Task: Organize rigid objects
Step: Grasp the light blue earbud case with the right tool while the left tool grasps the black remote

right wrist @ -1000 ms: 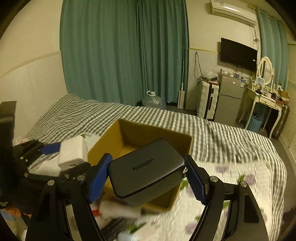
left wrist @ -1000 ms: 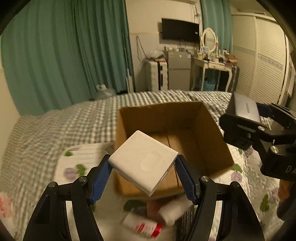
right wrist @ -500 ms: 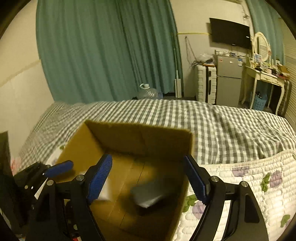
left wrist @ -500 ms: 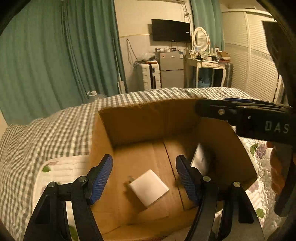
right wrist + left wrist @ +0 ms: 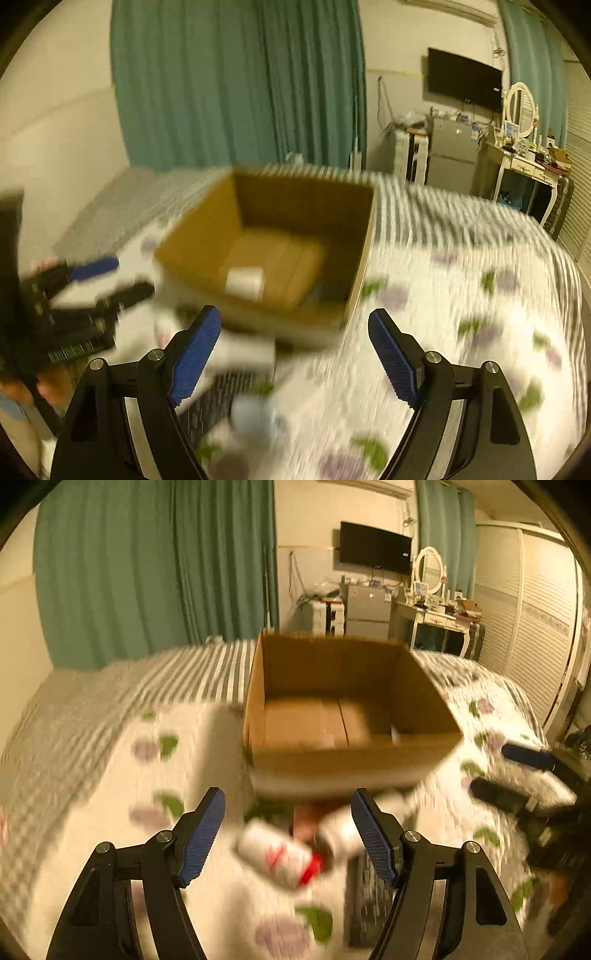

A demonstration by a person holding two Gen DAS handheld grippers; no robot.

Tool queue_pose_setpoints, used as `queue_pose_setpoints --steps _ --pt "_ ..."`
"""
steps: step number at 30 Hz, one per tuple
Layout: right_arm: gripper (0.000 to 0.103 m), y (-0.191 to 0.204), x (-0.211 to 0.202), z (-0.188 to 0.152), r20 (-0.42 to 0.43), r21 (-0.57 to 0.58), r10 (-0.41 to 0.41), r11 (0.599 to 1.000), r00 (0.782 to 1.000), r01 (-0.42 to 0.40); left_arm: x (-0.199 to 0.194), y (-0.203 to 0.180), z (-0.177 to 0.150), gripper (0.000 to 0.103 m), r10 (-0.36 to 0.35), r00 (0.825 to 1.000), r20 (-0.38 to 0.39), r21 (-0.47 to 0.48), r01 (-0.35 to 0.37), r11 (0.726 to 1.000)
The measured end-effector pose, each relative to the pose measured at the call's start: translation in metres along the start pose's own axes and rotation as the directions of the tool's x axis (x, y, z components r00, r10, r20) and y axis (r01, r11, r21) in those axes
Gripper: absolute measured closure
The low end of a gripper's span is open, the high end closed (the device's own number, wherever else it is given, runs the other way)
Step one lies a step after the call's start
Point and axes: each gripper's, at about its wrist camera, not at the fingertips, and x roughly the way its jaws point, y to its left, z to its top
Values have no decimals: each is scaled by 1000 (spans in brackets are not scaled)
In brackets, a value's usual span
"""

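An open cardboard box (image 5: 351, 760) stands on the quilted bed; it also shows in the right wrist view (image 5: 195, 243). A white charger (image 5: 244, 282) lies on the box floor. My left gripper (image 5: 288, 834) is open and empty, in front of the box, above a white bottle with a red cap (image 5: 280, 856) and another white bottle (image 5: 343, 829). My right gripper (image 5: 295, 354) is open and empty, in front of the box's near right corner. Both views are blurred by motion.
A dark flat object with printing (image 5: 369, 897) lies on the floral quilt (image 5: 110, 812) near the bottles. A pale bottle (image 5: 255, 417) lies below my right gripper. Green curtains, a dresser and a wardrobe stand beyond the bed.
Both grippers let their chargers drop into the box, then pulled back from over it. They now hang open in front of the box above the loose items.
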Motion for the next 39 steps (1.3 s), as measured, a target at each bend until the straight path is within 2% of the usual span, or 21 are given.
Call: queue_pose_setpoints --steps 4,8,11,13,15,16,17,20,26,34,39 --pt "21 19 11 -43 -100 -12 -13 1000 995 11 5 0 -35 30 -14 995 -94 -39 10 999" --pt "22 38 34 -62 -178 -94 -53 995 983 37 14 3 -45 30 8 993 -122 -38 -13 999" --pt "28 44 52 -75 -233 -91 -42 996 972 21 18 8 -46 30 3 992 -129 -57 -10 998" --pt "36 48 69 -84 -271 -129 -84 990 959 50 20 12 -47 30 -1 990 -138 -70 -9 997" --pt "42 48 75 -86 -274 -121 -100 990 957 69 22 13 -47 30 -3 989 -148 -74 -8 997" --pt "54 46 77 -85 -272 -108 -99 992 957 71 23 14 -47 30 -3 988 -152 -74 -8 997" --pt "59 43 79 -84 -276 -94 -89 993 957 65 23 13 -46 30 -3 988 -154 -74 -8 997" --pt "60 40 78 -85 -287 -89 -92 994 953 69 23 10 -46 30 -7 988 -154 -65 -3 998" --pt "60 22 41 -63 -210 -41 -47 998 977 39 24 -12 -47 30 -24 984 -179 -10 23 1000" --pt "60 -28 36 -53 -236 97 -31 994 971 55 48 -55 -51 30 -70 963 -259 68 90 994" --pt "60 -38 44 -58 -265 144 -10 988 964 50 76 -72 -54 32 -53 947 -315 99 88 991"
